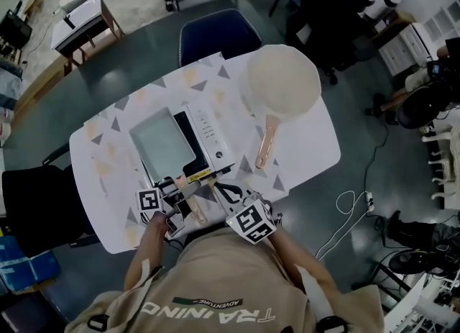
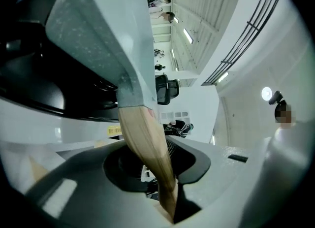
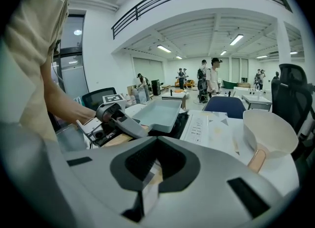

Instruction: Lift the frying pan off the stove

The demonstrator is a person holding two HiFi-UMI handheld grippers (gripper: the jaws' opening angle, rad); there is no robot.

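A rectangular grey-green frying pan (image 1: 161, 142) sits on the white stove (image 1: 209, 134). Its wooden handle (image 1: 192, 196) points toward me. My left gripper (image 1: 185, 193) comes in from the left and is shut on that handle. In the left gripper view the handle (image 2: 147, 153) fills the gap between the jaws, and the pan (image 2: 103, 30) looms above. My right gripper (image 1: 220, 190) hovers just right of the handle over the table's near edge, shut and empty. The right gripper view shows its jaws meeting, with the pan (image 3: 158, 114) and the left gripper (image 3: 117, 117) ahead.
A round cream pan (image 1: 284, 80) with a wooden handle lies on the patterned tablecloth (image 1: 108, 180) to the right of the stove. A blue chair (image 1: 217, 33) stands behind the table and a black chair (image 1: 34, 206) at its left. Cables lie on the floor at right.
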